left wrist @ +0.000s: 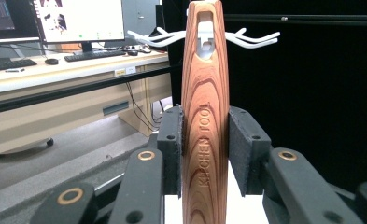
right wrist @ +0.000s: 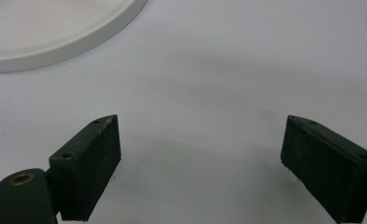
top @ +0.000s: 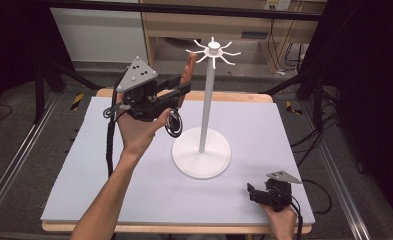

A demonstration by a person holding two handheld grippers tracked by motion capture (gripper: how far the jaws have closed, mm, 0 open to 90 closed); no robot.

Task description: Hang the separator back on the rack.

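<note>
A: Right gripper [top: 254,192] sits wide open and empty, near the stand's [top: 201,152] base. What's the left one doing?

B: Left gripper [top: 184,90] is clamped on a wooden handle [left wrist: 204,116], held just left of the stand's hooks [left wrist: 253,41]. Its long axis points hole-end first at them. I'd guess the next move is threading that hole over a hook.

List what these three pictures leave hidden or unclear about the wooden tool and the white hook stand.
- Wooden tool: its lower end leaves the left gripper view's bottom edge.
- Same tool, high view: mostly behind the left gripper.
- White hook stand: the right gripper view's edges crop its base; pole and hooks lie beyond the frame.
</note>
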